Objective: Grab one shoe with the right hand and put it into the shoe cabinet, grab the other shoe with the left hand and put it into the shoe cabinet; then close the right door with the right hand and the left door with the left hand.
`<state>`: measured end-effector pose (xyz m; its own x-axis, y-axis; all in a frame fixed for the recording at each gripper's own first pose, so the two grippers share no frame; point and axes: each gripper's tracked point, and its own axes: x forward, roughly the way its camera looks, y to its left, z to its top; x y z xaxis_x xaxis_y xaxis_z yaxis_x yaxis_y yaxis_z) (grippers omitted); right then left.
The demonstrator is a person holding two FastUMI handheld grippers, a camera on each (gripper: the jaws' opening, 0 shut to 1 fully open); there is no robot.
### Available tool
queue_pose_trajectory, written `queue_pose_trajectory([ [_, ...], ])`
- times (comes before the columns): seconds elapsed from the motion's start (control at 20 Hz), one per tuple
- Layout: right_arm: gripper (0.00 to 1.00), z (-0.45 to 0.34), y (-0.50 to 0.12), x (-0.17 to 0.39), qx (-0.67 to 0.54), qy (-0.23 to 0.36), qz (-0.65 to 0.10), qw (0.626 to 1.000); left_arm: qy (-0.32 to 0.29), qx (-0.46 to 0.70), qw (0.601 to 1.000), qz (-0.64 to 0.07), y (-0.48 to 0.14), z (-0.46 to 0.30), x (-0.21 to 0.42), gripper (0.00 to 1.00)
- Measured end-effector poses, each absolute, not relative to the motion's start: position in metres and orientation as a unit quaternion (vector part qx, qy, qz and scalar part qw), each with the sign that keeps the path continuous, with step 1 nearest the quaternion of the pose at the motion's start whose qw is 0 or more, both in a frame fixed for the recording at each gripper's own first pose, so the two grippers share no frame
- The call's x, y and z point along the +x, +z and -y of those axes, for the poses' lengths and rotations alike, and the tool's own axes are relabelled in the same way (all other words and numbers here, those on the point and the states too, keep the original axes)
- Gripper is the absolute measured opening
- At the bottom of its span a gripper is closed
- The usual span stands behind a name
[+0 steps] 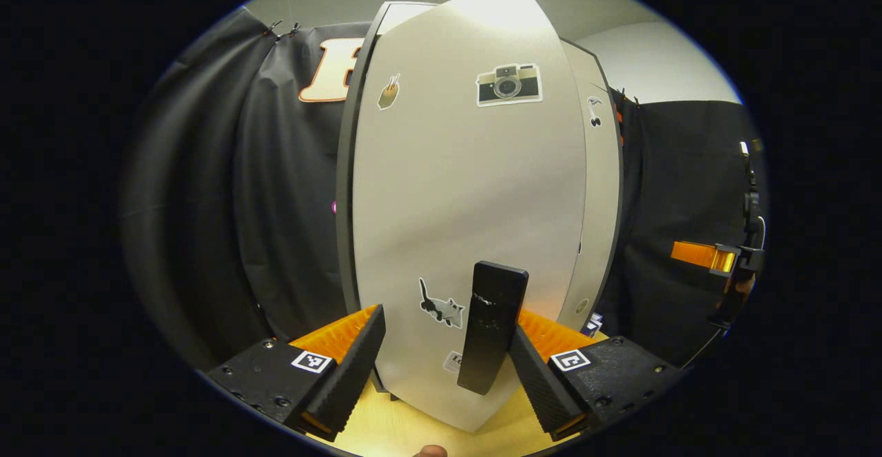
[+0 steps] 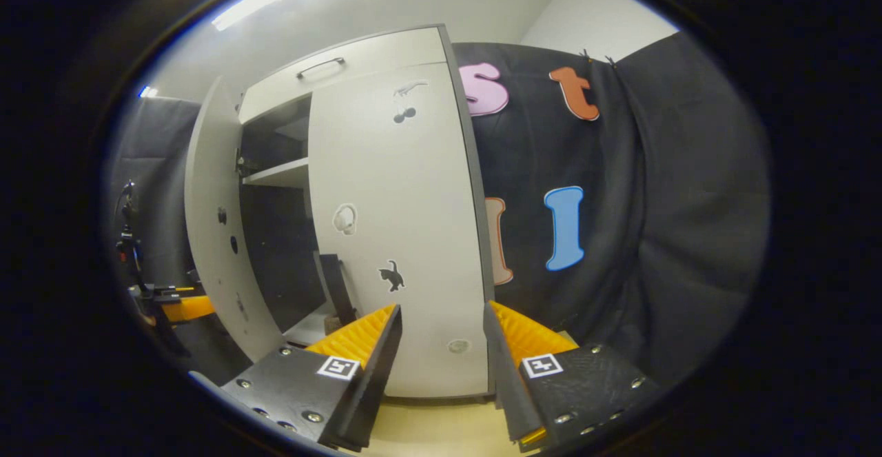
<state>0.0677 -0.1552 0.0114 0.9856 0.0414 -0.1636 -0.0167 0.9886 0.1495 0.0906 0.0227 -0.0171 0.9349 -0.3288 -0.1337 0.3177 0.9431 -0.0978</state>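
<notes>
though stickered (image 1: 508,85), no (legible) writing

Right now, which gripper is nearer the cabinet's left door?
Left. The left gripper sits right at the left door, jaws open around its edge. The right gripper faces the closed right door.

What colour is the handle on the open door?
Black handle, clearest in the left gripper view.
</notes>
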Motion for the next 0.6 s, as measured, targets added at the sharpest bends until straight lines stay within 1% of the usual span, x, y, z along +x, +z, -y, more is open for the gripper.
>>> queue_pose_trajectory([
  [0.25,0.71,0.158,0.007,0.067,0.074,0.005,-0.089,0.993,-0.156,-0.035,0.984,-0.077,-0.017,-0.022,0.086,1.0],
  [0.6,0.72,0.154,0.0,0.066,0.078,0.004,-0.095,0.992,-0.179,-0.033,0.981,-0.07,-0.011,-0.008,0.086,0.99],
])
